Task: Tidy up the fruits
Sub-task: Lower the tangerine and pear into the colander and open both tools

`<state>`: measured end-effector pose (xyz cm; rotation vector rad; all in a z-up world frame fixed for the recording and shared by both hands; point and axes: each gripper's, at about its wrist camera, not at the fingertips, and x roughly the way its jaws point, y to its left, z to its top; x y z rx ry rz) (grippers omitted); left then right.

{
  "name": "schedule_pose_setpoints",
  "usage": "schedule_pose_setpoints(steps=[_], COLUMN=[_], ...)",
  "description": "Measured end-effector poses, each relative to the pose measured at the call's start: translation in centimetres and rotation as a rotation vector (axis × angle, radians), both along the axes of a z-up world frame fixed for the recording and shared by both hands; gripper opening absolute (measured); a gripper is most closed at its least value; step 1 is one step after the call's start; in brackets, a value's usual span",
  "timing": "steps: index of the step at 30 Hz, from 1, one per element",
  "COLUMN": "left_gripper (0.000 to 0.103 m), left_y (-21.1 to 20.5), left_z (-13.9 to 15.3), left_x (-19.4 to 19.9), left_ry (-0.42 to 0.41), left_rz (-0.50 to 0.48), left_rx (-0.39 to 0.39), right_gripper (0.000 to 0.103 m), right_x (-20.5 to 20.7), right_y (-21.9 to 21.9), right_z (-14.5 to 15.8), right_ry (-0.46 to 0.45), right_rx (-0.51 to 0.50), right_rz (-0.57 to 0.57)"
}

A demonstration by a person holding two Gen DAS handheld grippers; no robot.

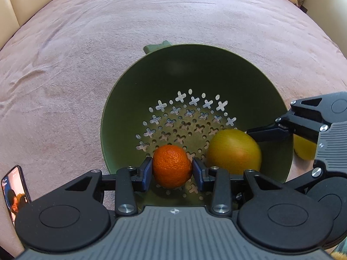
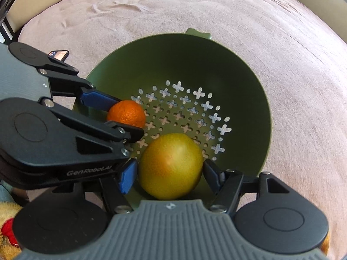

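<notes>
A pink plush blanket (image 1: 108, 43) covered the whole supporting surface, its nap brushed into faint streaks and ripples. A green colander (image 1: 216, 69) sat directly on it, one tab handle pointing away from the cameras. A phone (image 1: 15, 190) with a lit screen lay on the blanket off the colander's left side.
</notes>
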<state>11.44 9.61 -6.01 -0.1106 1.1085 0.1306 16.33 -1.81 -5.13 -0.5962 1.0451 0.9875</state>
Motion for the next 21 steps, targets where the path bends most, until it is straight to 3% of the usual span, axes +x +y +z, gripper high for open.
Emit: schedule_pose_setpoints(steps=[11, 21], left_gripper=[0.044, 0.05], left_y=[-0.7, -0.8], left_z=[-0.1, 0.6], left_x=[-0.1, -0.8], left_ry=[0.019, 0.015], left_rz=[-0.02, 0.004], left_rx=[0.062, 0.093], right_gripper=[0.062, 0.072], right_x=[-0.6, -0.6], right_y=[-0.1, -1.7], right_z=[0.5, 2.0], right_ry=[0.002, -0.005], right_rx=[-0.005, 0.037], right_rz=[0.01, -0.04])
